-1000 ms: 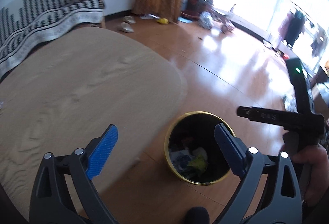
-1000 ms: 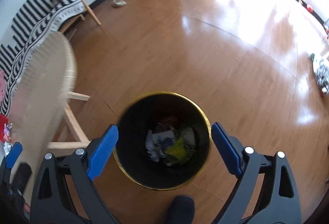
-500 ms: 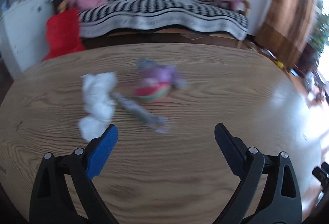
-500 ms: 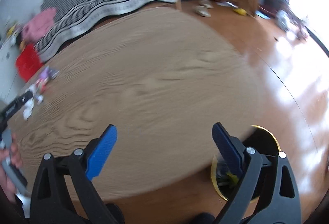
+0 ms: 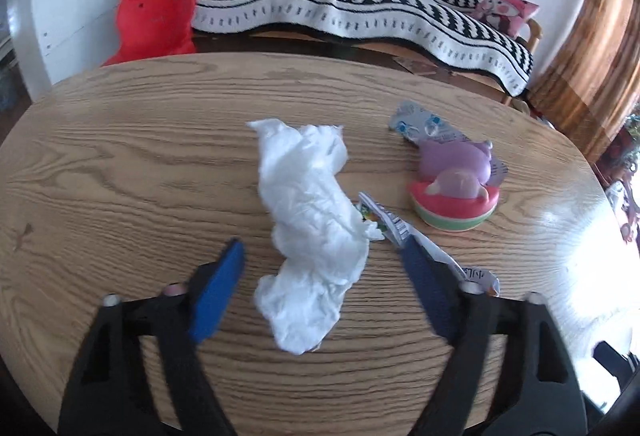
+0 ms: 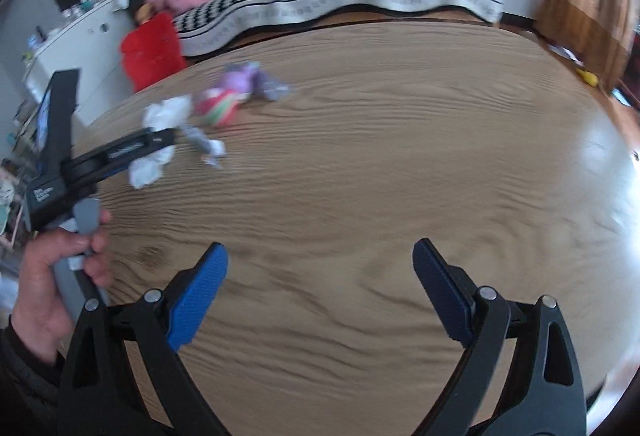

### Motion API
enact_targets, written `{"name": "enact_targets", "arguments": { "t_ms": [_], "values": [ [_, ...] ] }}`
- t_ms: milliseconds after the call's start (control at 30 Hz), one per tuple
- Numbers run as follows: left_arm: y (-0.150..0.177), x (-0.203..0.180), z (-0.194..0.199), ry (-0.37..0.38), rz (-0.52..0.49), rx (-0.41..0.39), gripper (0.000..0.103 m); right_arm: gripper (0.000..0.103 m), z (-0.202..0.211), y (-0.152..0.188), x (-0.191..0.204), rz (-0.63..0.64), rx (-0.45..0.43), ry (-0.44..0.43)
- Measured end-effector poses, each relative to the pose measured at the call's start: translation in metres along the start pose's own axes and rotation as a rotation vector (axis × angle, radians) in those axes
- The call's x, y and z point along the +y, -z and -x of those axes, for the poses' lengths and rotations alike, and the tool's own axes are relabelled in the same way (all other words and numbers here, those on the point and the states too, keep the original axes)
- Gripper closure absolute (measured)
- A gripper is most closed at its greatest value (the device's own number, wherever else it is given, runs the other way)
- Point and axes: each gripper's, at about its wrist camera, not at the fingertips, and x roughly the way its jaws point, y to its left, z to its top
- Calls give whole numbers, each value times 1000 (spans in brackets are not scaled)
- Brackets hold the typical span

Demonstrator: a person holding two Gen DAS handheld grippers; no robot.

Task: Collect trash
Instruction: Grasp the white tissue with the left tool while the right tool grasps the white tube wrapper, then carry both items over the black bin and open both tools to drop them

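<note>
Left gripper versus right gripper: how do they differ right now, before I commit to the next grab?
The left gripper hangs open with the white crumpled tissue between its fingers; the right gripper is open over bare table, nothing between its fingers. The left is close to the trash pile, its right finger in front of the silver wrapper; the right sits farther off, seeing the pile at its upper left. Both are open and empty.

Both hand-held grippers gape wide: the left hand-held gripper (image 5: 322, 268) low, the right hand-held gripper (image 6: 320, 264) raised, left hand (image 6: 56, 276) gripping its handle.
</note>
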Motion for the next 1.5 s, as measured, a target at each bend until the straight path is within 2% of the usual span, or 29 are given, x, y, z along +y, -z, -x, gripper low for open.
{"name": "enact_targets", "arguments": {
  "t_ms": [33,133,200,333,433,500,567,600,667,700,867,1033,1167,1367,1500],
  "values": [
    [0,-1,-4,14,-4,15,59,13,-7,-5,7,8,3,-9],
    [3,-3,-1,-5,-48,22,86,13,-26,-18,25,30,8,-32],
    [4,1,5,-4,-46,27,87,13,-41,-27,37,47,10,-40],
    [2,12,25,-46,-75,8,88,13,-73,-44,67,156,39,-7],
    [3,32,43,-86,-54,-1,88,15,-94,-55,82,196,34,35],
    [2,43,54,-75,-38,-24,88,18,-104,-64,93,222,30,36],
    [2,50,60,-72,-25,-33,88,27,-110,-70,100,239,34,34],
    [2,52,63,-76,-26,-33,88,36,-114,-74,106,246,37,31],
    [3,53,65,-81,-30,-32,88,60,-114,-77,110,250,33,16],
    [4,51,65,-77,-39,-26,88,83,-114,-76,112,251,33,11],
    [6,33,71,-50,-66,-32,88,89,-99,-68,109,235,26,-21],
    [13,0,83,13,-117,-40,88,89,-54,-60,78,176,-12,-17],
    [26,-47,95,73,-192,-46,88,89,-9,-44,32,128,-45,41],
    [56,-131,118,205,-310,-63,88,89,67,5,-75,-30,-95,167],
    [91,-204,138,315,-425,-78,88,89,116,55,-162,-171,-100,271]
  ]
}}
